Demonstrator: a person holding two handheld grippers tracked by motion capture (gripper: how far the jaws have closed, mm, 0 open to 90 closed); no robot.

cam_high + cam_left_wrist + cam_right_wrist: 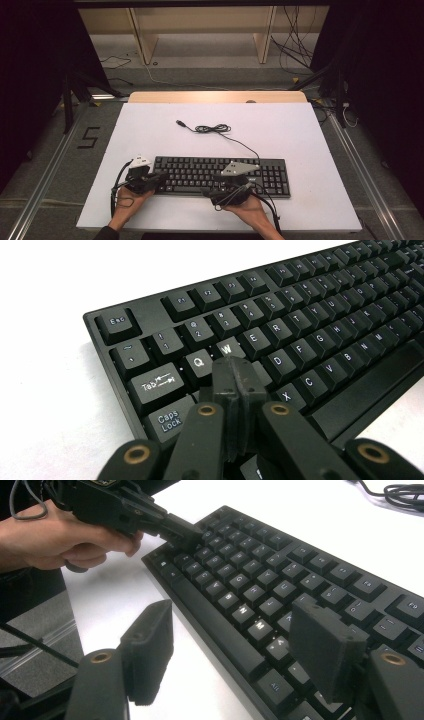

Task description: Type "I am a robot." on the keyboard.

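Keyboard, lying at the 6 o'clock edge of the white bench, is being typed on: the closed left hand-held gripper rests near the A key, while the right hand-held gripper hovers open, so next a careful press seems needed.

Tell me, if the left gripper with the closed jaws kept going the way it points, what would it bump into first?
Most likely the black keyboard: the left gripper is shut and aimed down at the letter keys near W and S. How close it already is I cannot tell.
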